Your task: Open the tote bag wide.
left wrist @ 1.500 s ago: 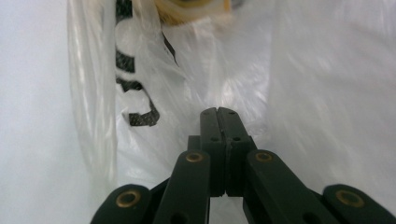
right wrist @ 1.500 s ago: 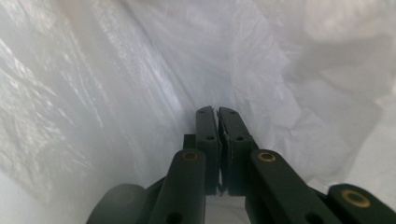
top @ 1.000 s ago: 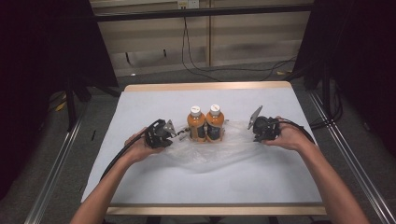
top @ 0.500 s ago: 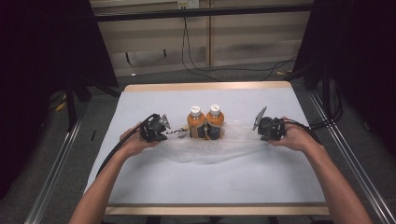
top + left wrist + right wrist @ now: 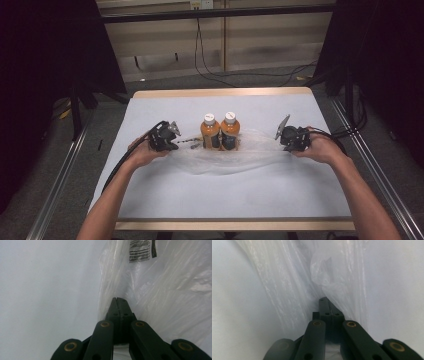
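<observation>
Pinching the clear plastic bag (image 5: 225, 160) at both ends: left gripper (image 5: 181, 142) and right gripper (image 5: 278, 139) clamped tight on film, bag stretched between them on the table (image 5: 225, 200), two orange bottles (image 5: 220, 131) standing mid-bag.

We note the left gripper (image 5: 117, 301) with jaws pressed together, pinching a fold of clear plastic bag (image 5: 160, 290); printed label (image 5: 140, 250) above.

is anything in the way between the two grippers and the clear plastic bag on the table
Nothing visible is. The left gripper and the right gripper each have their jaws shut on an edge of the plastic bag. The two orange bottles stand between the two grippers, at the bag's far edge.
</observation>
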The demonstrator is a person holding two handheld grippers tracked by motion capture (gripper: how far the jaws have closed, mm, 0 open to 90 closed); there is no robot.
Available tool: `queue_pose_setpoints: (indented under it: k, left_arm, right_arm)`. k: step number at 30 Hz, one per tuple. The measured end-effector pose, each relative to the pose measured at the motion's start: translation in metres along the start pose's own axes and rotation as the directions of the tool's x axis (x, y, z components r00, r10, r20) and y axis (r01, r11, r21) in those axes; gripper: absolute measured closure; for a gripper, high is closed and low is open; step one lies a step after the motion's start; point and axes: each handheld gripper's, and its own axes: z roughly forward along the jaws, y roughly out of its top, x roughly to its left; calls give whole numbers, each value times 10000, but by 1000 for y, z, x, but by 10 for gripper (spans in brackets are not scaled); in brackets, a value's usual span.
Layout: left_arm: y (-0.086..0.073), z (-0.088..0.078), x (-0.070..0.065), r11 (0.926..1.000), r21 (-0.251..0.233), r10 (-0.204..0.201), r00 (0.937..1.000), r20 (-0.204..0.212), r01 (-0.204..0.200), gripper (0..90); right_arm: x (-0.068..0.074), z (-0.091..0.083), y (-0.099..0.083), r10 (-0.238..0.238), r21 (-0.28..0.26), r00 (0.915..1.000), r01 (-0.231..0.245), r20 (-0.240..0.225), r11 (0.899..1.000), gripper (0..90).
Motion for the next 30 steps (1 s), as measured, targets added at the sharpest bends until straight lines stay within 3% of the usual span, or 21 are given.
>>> queue_pose_setpoints:
  k: [2,5,7,10,14,17,19,21,22,25,26,28,30]
  left_arm:
    - [-1,0,1,9995,-311,-57,10000,41,58,900]
    - [-2,-6,-2,9938,-1037,-373,9989,294,401,900]
    - [-3,-11,-1,9886,-1418,-463,9983,350,508,900]
    - [-6,-21,-3,9727,-2164,-758,9962,422,831,900]
    - [-5,-34,-8,9563,-2836,-590,9969,516,713,896]
    - [-4,-41,-10,9395,-3328,-614,9957,691,810,878]
    - [-4,-46,-11,9244,-3683,-724,9936,868,996,876]
    - [-4,-50,-12,8952,-4267,-876,9895,1146,1287,894]
    - [-3,-52,-13,8917,-4346,-867,9900,1109,1267,900]
    - [5,-58,-23,8688,-4804,-714,9904,1186,1202,900]
    - [7,-59,-27,8666,-4844,-669,9900,1245,1195,900]
    - [17,-59,-37,8621,-4955,-429,9897,1367,1059,900]
    - [29,-54,-50,8686,-4860,-249,9882,1514,964,900]
  right_arm:
    - [0,0,-4,342,-512,9994,-346,-97,9981,900]
    - [-1,0,-7,590,-1507,9971,-655,-475,9864,900]
    - [2,-1,-7,769,-1767,9952,-864,-597,9805,900]
    - [3,-6,-6,694,-2259,9952,-835,-696,9706,900]
    - [3,-18,-5,816,-3112,9921,-1075,-951,9442,900]
    - [3,-27,-4,838,-3745,9904,-1194,-1098,9195,900]
    - [3,-32,-3,845,-4197,9888,-1290,-1230,8985,900]
    - [5,-36,-1,787,-4446,9886,-1282,-1281,8865,900]
    - [5,-37,1,769,-4641,9878,-1320,-1357,8759,900]
    - [6,-40,7,754,-4817,9884,-1305,-1320,8666,900]
    - [5,-41,9,762,-5006,9858,-1418,-1494,8540,900]
    - [5,-41,15,766,-5095,9863,-1415,-1462,8488,900]
    - [4,-42,23,736,-5233,9853,-1448,-1545,8398,900]
